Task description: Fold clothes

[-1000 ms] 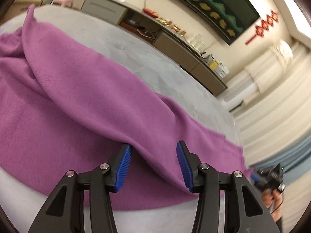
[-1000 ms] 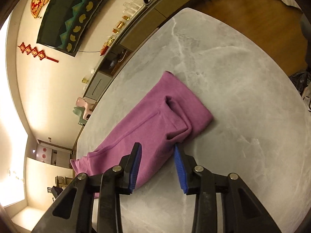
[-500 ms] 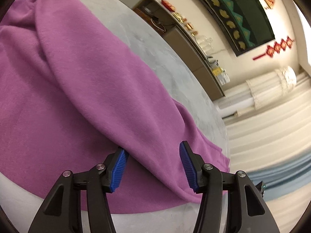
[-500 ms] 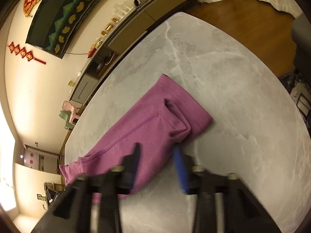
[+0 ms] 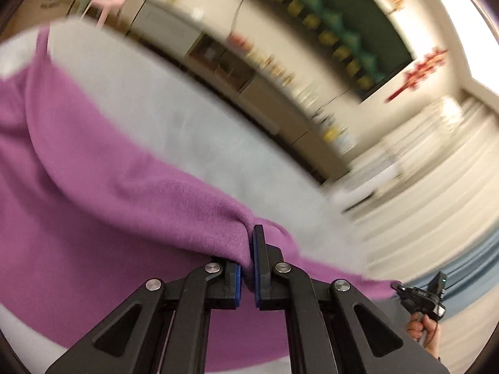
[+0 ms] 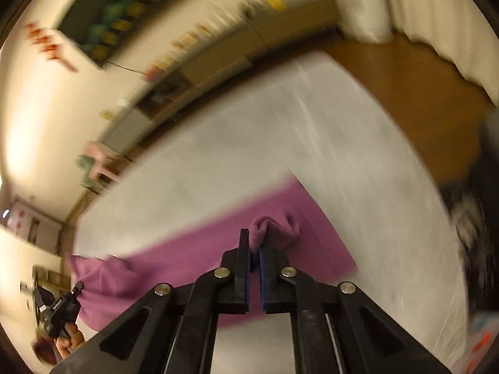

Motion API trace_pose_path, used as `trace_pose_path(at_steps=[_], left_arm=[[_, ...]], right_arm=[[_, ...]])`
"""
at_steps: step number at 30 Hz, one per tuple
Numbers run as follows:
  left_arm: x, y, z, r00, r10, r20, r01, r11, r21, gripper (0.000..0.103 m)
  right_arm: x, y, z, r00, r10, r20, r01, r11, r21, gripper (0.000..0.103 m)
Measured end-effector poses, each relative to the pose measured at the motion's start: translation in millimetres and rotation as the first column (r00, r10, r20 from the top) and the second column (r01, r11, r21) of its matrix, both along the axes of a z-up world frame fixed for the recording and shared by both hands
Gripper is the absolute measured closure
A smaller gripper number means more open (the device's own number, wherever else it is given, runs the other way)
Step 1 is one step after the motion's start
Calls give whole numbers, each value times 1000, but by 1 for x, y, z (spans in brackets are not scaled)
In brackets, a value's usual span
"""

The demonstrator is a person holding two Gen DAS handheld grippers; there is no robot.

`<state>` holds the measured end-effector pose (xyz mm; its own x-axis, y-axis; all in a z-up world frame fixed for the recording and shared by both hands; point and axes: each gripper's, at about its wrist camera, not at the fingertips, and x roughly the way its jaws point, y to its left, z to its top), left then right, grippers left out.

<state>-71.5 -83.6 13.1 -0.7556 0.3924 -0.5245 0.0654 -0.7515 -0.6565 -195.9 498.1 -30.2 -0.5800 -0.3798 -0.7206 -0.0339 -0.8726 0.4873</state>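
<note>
My left claw (image 5: 249, 243) has just been closing and now pinches a raised fold of the purple garment (image 5: 93, 218). My right claw (image 6: 254, 249) has closed too, clamping a bunched edge of it. The rest lies on the grey surface (image 6: 358, 218), blurred in both views.

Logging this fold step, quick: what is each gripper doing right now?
Left gripper: jaws just closed, shut on a fold of the purple garment.
Right gripper: jaws just closed, shut on a bunched edge of the same garment.
</note>
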Motion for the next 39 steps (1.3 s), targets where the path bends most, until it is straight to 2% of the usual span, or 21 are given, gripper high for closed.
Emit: trace_pose_path(at_steps=[2,3,6,8,10,12,14,15,18,20,23,26,29,32,34,37,39], left_arm=[[18,10,-6,999,-32,4,33,999,-29,100],[23,18,-17,998,-51,31,53,997,-56,100],[22,46,-72,983,-67,172,92,986,-138,100],[19,52,-88,979,-41,200,74,985,-159,100],[18,53,-75,987,-36,159,61,986,-157,100],[18,55,-49,996,-40,84,55,983,-178,100],[21,58,-33,998,-49,42,57,976,-209,99],[21,60,-34,997,-59,58,71,971,-229,99],[15,67,-72,983,-62,173,109,956,-271,98],[16,65,-84,985,-61,163,101,963,-252,95],[17,66,-87,985,-62,159,100,965,-243,94],[18,67,-74,991,-76,112,101,965,-242,94],[2,61,-43,996,-78,45,85,975,-206,97],[-37,46,-6,999,-43,12,44,992,-121,98],[-56,38,26,998,-17,-53,11,995,-103,98],[-44,28,58,986,-19,-164,-1,992,-123,99],[-21,24,45,986,-43,-158,20,990,-142,99]], right_arm=[[7,2,11,999,15,-38,-14,1000,24,98],[8,5,3,1000,9,-24,-8,999,41,98],[2,23,-51,995,-43,88,38,997,67,98],[-3,36,-89,983,-84,166,70,994,86,98],[-3,40,-91,985,-78,153,68,995,69,98],[-5,39,-76,992,-52,119,44,997,70,98],[-2,38,-58,998,-36,57,33,998,54,98],[-1,38,-59,998,-37,59,33,997,67,98],[0,39,-82,990,-54,131,34,988,149,98],[2,37,-95,989,-54,138,30,985,169,98],[2,31,-90,990,-51,128,22,976,215,98],[3,22,-87,994,-41,101,12,962,275,98],[3,19,-68,998,-35,53,18,958,287,98],[-13,16,-31,999,-38,-21,42,972,229,98],[-26,8,1,995,-32,-92,52,974,221,98],[-27,0,36,982,-17,-190,55,978,200,98],[-19,-4,39,978,5,-210,37,980,194,98]])
